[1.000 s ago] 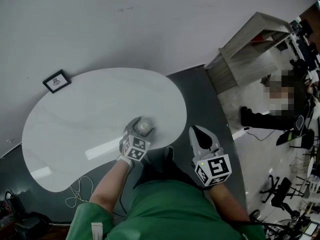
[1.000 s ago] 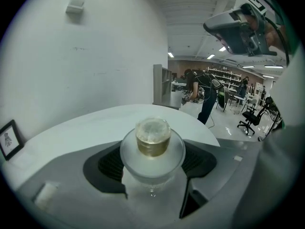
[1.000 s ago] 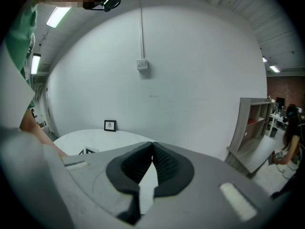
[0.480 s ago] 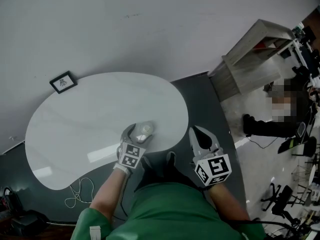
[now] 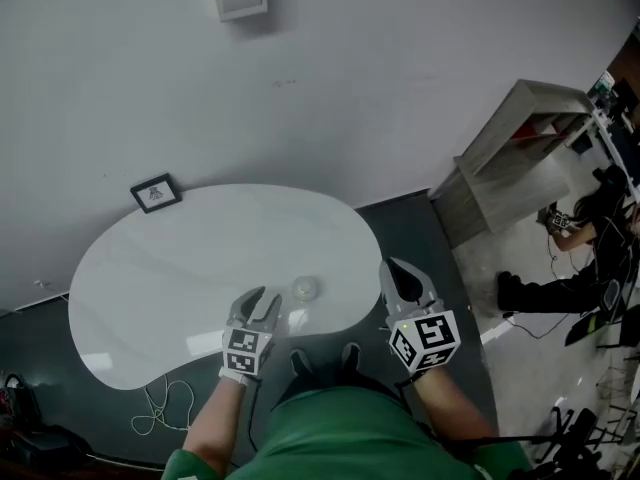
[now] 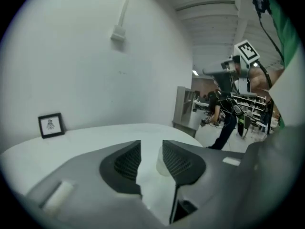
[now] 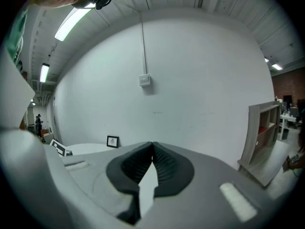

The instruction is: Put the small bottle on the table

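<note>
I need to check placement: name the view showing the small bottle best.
The head view: the small bottle stands whole on the table, clear of the left gripper. The left gripper view shows only part of it behind a finger; the right gripper view shows none.

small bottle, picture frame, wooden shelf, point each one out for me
small bottle [image 5: 305, 289], head view, on its rounded top
picture frame [image 5: 156, 193], head view, middle of the print
wooden shelf [image 5: 512, 133], head view, on its broad pale panel
</note>
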`<state>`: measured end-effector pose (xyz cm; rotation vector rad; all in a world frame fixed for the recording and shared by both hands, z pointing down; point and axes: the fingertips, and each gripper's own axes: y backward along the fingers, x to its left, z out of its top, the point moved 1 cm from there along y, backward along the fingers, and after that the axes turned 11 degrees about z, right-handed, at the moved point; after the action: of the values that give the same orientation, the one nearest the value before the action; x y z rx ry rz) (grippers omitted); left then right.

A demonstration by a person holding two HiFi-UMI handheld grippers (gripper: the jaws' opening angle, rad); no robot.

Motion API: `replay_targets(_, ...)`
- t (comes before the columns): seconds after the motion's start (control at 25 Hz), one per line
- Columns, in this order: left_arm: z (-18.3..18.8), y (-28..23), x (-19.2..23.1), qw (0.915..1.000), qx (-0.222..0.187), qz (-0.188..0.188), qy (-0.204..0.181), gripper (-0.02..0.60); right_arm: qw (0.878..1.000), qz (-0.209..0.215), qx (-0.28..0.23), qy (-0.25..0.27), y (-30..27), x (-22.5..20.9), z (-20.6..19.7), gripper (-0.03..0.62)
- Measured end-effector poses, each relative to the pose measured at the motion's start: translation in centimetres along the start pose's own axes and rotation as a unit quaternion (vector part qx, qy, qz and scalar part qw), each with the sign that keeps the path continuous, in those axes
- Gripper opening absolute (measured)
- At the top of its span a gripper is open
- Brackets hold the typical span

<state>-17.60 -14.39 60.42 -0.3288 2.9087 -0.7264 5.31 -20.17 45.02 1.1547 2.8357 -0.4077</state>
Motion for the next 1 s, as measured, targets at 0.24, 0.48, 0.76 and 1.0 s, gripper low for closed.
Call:
replay_targets(0.24,8.4,3.4,3.4,0.9937,-0.082,0.068,0.036,0.026,0.999,0.022,-0.037,0.013,-1.9,0.5,3.3,0.003)
replay_targets(0.48,14.5,4.7,3.5,0.9886,-0.107,0.091,0.054,0.014,0.996,0.045,-0.073,0.03,-3.2,1.1,6.8,0.003)
replay_targets(0.76,22.0,8.2,2.8,0.9759,-0.191,0.092,0.051,0.011,0.989,0.063,-0.12,0.051,-2.9,2.2,11.1,0.003)
replay_targets(1.0,26.1,10.0,3.7,0.9619,-0.244,0.111,0.055,0.011,0.983,0.072,-0.145,0.088,-2.3,2.4,13.6,0.003)
